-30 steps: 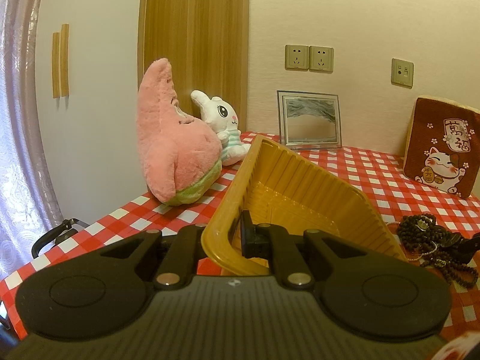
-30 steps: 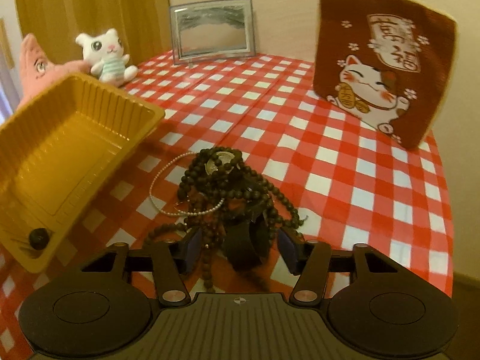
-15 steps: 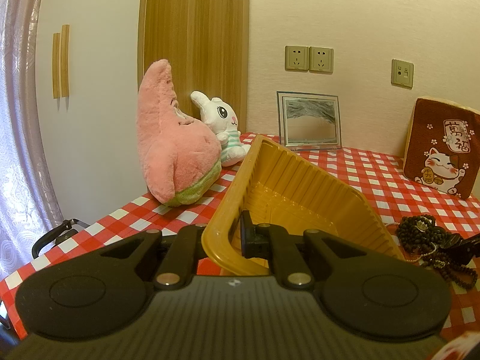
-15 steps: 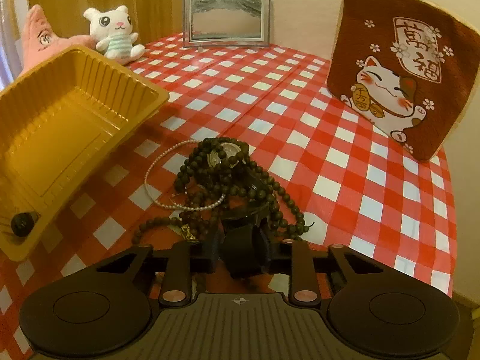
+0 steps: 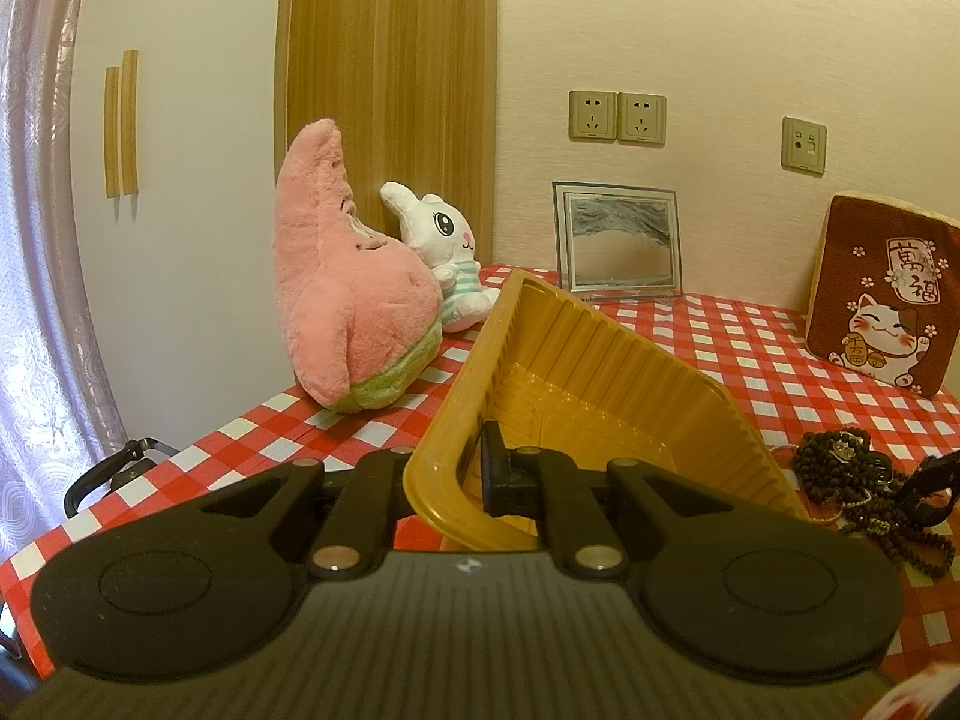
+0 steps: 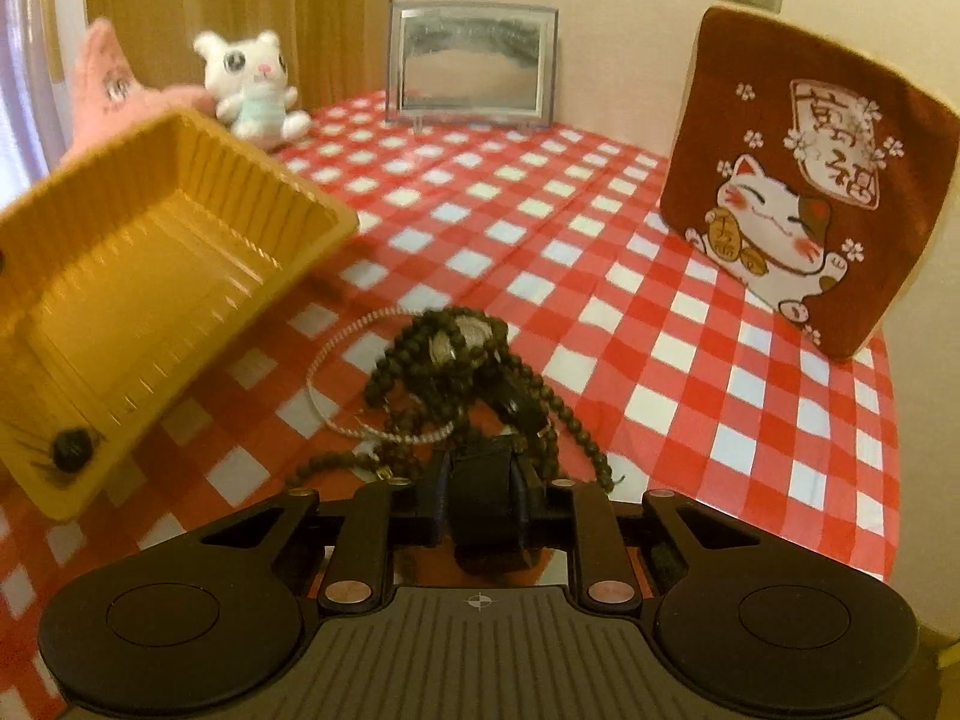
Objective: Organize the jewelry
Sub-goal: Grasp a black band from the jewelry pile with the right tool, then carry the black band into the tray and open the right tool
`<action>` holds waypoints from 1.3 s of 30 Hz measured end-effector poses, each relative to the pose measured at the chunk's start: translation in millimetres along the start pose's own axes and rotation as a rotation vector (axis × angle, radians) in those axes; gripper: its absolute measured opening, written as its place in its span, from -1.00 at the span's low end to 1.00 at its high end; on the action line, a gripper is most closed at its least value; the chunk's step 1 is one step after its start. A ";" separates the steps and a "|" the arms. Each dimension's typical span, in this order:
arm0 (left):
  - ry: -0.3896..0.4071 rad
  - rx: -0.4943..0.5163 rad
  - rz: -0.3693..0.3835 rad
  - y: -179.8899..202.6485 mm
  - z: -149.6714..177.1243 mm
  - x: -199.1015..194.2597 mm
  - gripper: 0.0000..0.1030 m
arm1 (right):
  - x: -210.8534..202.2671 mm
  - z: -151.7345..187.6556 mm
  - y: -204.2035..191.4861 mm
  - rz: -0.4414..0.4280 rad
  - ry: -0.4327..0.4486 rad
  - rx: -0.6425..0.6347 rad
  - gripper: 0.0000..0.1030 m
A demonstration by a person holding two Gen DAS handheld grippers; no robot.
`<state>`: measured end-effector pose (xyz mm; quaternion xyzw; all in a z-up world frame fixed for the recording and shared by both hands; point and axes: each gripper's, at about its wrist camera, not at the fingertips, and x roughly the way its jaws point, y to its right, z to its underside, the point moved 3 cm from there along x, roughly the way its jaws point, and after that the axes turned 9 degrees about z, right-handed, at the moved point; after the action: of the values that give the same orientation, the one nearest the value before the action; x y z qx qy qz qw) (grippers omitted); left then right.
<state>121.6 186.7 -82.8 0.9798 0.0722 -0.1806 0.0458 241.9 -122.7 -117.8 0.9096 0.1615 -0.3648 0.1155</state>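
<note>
Left gripper (image 5: 474, 477): fingers closed on the near rim of the tray (image 5: 606, 372), one finger (image 5: 501, 474) inside the wall, the other outside and mostly hidden behind it. Tray is yellow, ribbed, tilted, its near end lifted and its far end toward the wall; whether the far end touches the bench (image 5: 720, 348) cannot be told from this view. In the right wrist view the tray (image 6: 150, 276) sits at left, open side facing the camera, with the dark tip of a left finger (image 6: 71, 449) showing at its near wall. Right gripper (image 6: 483, 501): fingers narrow, clamped on a dark strap-like piece at the near end of the beads (image 6: 456, 372). The beads are a tangled pile of dark strands with a round metallic piece on top; part looks raised, but contact with the bench (image 6: 600, 276) is unclear. A thin pale chain (image 6: 342, 360) loops through the pile on its left side. The pile lies just right of the tray; from the left wrist view the beads (image 5: 852, 468) appear at far right, with a right finger (image 5: 927, 480) against them. Cloth is red and white check. Farther out: cat pouch (image 6: 798, 180) standing at right, frame (image 6: 474, 66) against the wall, white bunny (image 5: 447, 258) leaning on a pink plush (image 5: 342, 282) at the left edge.
</note>
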 end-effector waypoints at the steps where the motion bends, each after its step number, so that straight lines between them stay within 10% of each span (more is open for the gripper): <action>1: 0.000 0.000 0.000 0.5 0.0 0.0 -0.84 | -3.6 -1.2 0.2 -0.004 0.008 0.006 -0.60; 18: -0.001 -0.002 -0.001 0.0 1.1 -0.7 -0.84 | -69.6 -37.6 -42.3 -0.197 0.172 0.053 -0.60; 39: -0.001 -0.010 0.002 -0.5 2.1 -0.4 -0.84 | -28.8 -46.9 -160.2 -0.404 0.140 -0.053 -0.60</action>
<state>120.4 186.9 -84.6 0.9796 0.0719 -0.1806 0.0507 191.0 34.2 -79.3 0.8785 0.3577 -0.3122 0.0524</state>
